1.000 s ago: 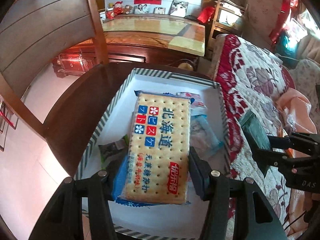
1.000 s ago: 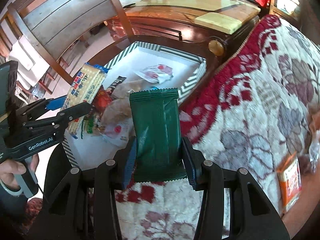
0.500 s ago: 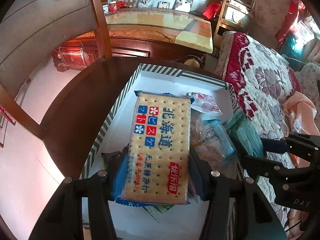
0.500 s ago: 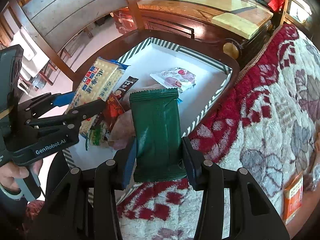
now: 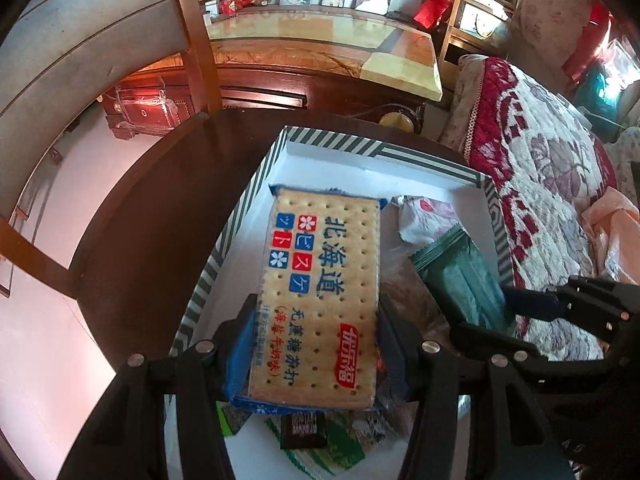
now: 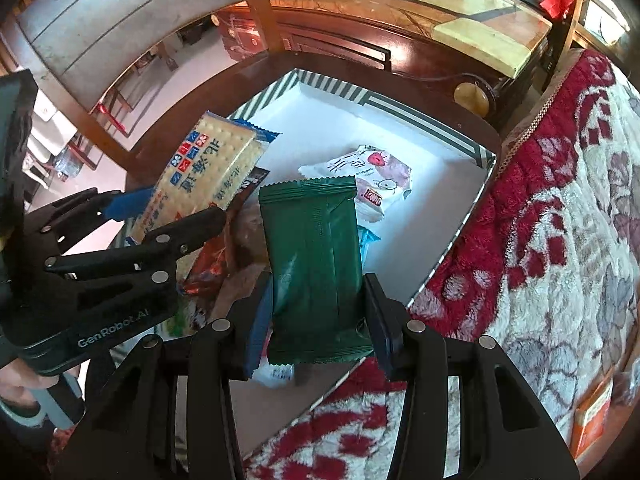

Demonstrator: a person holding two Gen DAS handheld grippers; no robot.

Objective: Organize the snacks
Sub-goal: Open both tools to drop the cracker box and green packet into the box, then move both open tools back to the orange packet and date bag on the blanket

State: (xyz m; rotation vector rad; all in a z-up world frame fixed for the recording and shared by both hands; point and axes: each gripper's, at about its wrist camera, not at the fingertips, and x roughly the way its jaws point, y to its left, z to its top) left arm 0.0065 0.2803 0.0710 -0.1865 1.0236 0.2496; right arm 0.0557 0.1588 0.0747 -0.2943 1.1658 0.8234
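A long cracker pack (image 5: 320, 300) with blue and red squares is clamped in my left gripper (image 5: 316, 332), held over the white striped-rim box (image 5: 332, 148). The same cracker pack (image 6: 208, 176) and left gripper (image 6: 172, 220) show at the left of the right wrist view. My right gripper (image 6: 316, 312) is shut on a dark green snack packet (image 6: 312, 264), which hangs above the right half of the box (image 6: 400, 136). In the left wrist view the green packet (image 5: 456, 276) and right gripper (image 5: 500, 312) sit just right of the crackers. Several loose snack packets lie in the box below.
The box rests on a dark round wooden table (image 5: 152, 208). A red and white floral blanket (image 6: 552, 208) covers the seat at right, with an orange packet (image 6: 592, 412) on it. A wooden chair back (image 5: 92, 36) stands at far left. A person's hand (image 6: 16, 380) grips the left handle.
Both grippers have moved in over the box with their packs still held. The green packet has come from above the blanket to above the box's right side.
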